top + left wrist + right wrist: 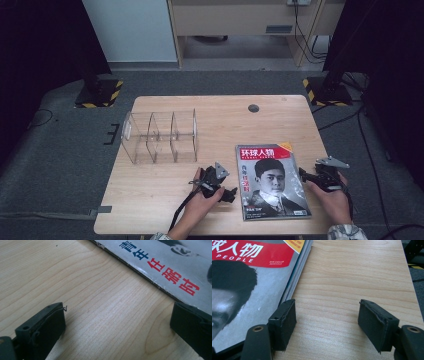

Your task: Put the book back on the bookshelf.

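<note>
Magazine (pixel 272 182) lengthwise, masthead toward table's far edge

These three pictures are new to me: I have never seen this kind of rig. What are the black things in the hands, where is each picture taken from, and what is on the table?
There is no robot here. A person sits at a wooden table and holds a hand-operated grasping tool in each hand: the left tool and the right tool.

The wide picture comes from a fixed camera above the person, looking forward and down. The other two come from small cameras riding on the tools, each looking along its own two black jaws.

On the table lie a magazine with a portrait cover and a red title band, and a clear acrylic organizer with several compartments, standing to the far left.

Nothing is held. Both tools have their jaws wide apart, resting low at the magazine's left and right edges.
</note>
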### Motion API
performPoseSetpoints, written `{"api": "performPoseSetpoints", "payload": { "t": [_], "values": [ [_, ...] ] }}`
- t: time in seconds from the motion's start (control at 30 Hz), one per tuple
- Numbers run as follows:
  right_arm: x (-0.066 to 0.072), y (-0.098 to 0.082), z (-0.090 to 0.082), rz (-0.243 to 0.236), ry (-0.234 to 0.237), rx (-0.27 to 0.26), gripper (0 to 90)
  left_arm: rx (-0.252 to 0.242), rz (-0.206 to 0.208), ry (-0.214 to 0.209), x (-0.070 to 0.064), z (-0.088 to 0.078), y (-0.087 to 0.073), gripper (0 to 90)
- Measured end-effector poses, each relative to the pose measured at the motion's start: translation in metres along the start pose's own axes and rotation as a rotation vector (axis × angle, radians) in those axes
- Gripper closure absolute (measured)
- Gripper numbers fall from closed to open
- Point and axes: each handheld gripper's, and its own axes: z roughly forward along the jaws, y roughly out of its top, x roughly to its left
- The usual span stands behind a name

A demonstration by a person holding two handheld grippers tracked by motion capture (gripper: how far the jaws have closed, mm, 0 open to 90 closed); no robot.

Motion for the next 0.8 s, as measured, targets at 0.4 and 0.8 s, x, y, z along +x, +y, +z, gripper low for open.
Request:
{"api": "performPoseSetpoints", "payload": {
  "t": [0.4,0.8],
  "values": [
    [0.000,0.004,-0.008,0.019,-0.001,-0.047,31.6,-0.042,-0.032,-0.051,-0.001,-0.003,0.000,3.9],
    [0.026,0.012,-0.011,-0.038,0.114,-0.073,25.5,-0.117,-0.008,-0.095,-0.026,-0.009,0.007,5.9]
  ]
}}
